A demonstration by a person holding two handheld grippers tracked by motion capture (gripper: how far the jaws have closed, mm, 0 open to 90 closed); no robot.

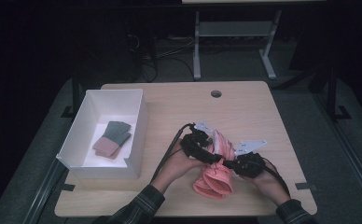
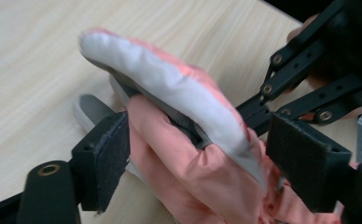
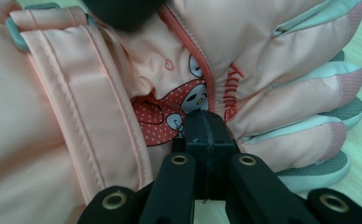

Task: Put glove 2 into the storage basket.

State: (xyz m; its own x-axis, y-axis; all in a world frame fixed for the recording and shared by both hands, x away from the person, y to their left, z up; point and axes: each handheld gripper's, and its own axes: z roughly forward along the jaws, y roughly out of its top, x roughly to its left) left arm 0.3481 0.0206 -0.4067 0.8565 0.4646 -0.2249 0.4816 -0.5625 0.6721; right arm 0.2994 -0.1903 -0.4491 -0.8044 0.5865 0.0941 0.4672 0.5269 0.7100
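peach-pink glove (image 3: pixel 123 70), pale mint fingertips, red polka-dot cartoon patch

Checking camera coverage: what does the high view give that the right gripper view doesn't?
High view alone: the white bin with folded cloths, the table, the left gripper and both hands.
Right gripper view alone: the cartoon print and the strap on the pink glove, with the right gripper shut flat against the fabric.
Shared: the glove and the right gripper.
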